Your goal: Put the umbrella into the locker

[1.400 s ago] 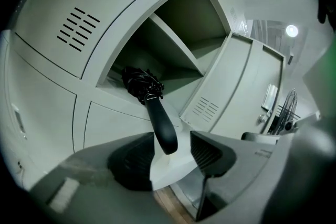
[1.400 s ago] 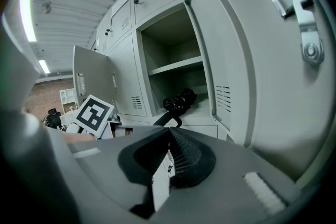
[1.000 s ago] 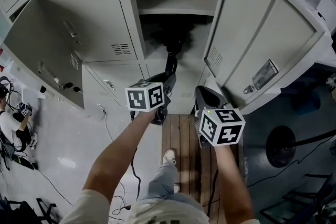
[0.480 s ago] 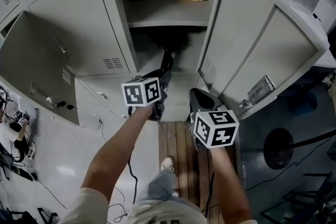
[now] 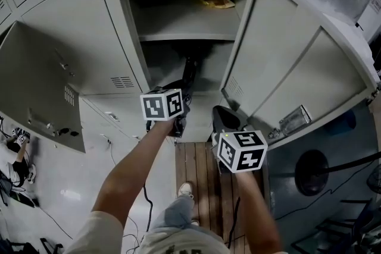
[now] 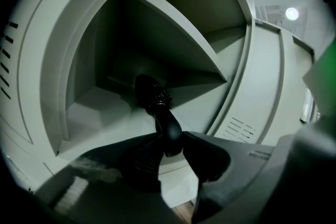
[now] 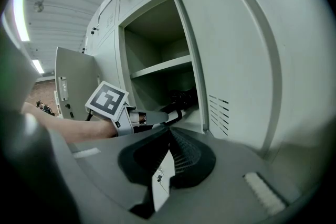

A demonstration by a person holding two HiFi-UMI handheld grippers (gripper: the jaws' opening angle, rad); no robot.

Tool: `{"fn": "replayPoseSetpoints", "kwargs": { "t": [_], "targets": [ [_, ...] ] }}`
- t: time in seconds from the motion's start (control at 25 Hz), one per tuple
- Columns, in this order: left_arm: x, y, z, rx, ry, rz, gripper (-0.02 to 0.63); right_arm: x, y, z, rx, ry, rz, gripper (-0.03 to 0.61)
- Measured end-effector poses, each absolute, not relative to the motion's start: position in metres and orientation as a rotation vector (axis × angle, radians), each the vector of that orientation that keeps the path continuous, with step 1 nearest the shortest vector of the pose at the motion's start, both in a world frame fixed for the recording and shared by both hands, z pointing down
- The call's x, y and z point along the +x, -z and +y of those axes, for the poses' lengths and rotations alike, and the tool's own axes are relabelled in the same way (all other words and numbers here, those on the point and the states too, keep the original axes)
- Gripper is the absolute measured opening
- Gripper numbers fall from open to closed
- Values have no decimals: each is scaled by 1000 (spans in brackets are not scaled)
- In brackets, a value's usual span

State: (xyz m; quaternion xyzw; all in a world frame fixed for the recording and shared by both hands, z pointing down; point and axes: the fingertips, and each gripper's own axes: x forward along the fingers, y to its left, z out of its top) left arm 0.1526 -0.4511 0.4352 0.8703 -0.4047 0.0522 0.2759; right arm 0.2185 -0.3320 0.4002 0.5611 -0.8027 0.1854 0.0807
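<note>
Umbrella (image 5: 189, 71): black, folded, centre of the head view. Its far end lies in the lower compartment of the locker (image 5: 126, 27), under the shelf (image 5: 190, 24). The handle end sticks out toward the bottom of the frame.

Left tongs (image 6: 170, 145): clamped on the handle, jaws narrow, one pad on each side.

Right tongs (image 7: 169, 132): lower right of the umbrella, outside the locker, tips together, nothing between them.

Door (image 5: 286, 62) stands open at right. A yellow item (image 5: 212, 0) sits on the shelf, upper centre. A wood floor strip (image 5: 205, 187) runs below both tongs.
</note>
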Motion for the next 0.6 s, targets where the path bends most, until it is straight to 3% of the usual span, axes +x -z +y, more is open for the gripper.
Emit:
{"fn": "replayPoseSetpoints", "kwargs": {
  "t": [0.16, 0.28, 0.6],
  "targets": [
    [147, -435, -448, 2330, -152, -1101, 139, 218, -400, -328, 1687, -569, -2399, -6],
    [135, -435, -442, 2299, -158, -1130, 208, 215, -394, -321, 1693, -564, -2405, -6],
    [107, -400, -389, 2368, -136, -1180, 212, 209, -369, -281, 1719, -535, -2432, -8]
  ]
}}
